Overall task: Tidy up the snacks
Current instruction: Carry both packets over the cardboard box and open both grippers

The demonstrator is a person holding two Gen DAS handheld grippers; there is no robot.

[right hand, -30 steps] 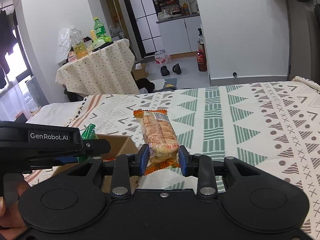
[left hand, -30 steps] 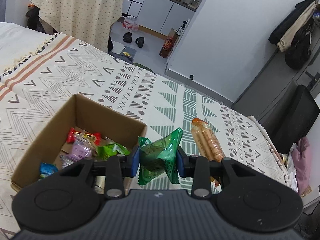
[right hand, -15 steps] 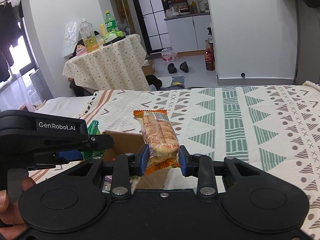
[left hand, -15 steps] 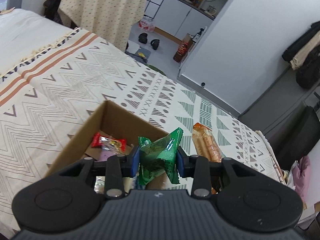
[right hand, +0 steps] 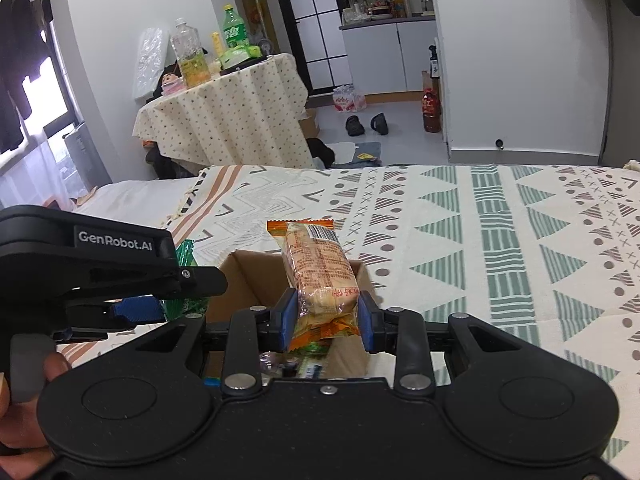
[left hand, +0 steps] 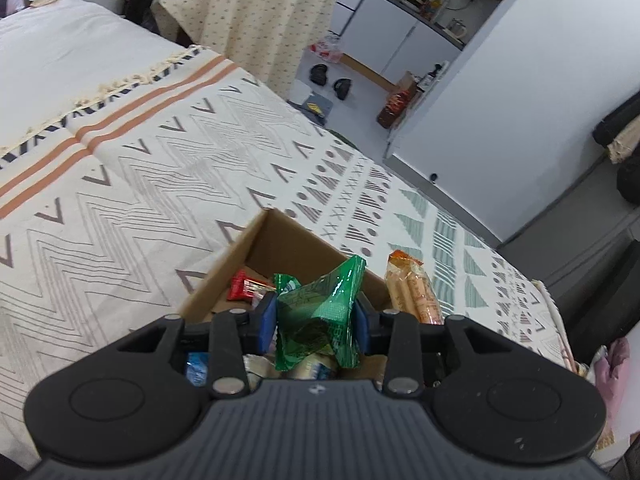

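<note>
The left gripper (left hand: 315,326) has its blue-padded fingers (left hand: 267,322) closed on a crinkled green packet (left hand: 318,316) of glossy foil, twisted to a point at the top. The right gripper (right hand: 325,316) clamps the lower end of a clear wrapper of biscuits (right hand: 318,270), long and blocky, with orange crimped ends, a barcode and small red print too fine to read. Both packets hang above an open cardboard box (left hand: 280,240) with plain brown walls, which sits on the bed.

Inside the box lie a red-wrapped sweet (left hand: 244,285), a blue packet (left hand: 197,364) and some pale wrappers, partly hidden behind the gripper body. From the right wrist view, the left gripper's black casing carries white lettering, "GenRobot.AI" (right hand: 115,237), and a hand (right hand: 24,408) grips its handle at the frame's edge.

The bed wears a woven blanket (right hand: 500,240) in cream, with green triangles, grey zigzags, rust stripes and a tasselled fringe. Beyond it stands a round surface under a dotted cloth (right hand: 224,120), carrying plastic bottles (right hand: 236,32). Farther off, a pair of dark slippers (right hand: 366,124) rests on the grey floor before white cabinets (right hand: 412,56).
</note>
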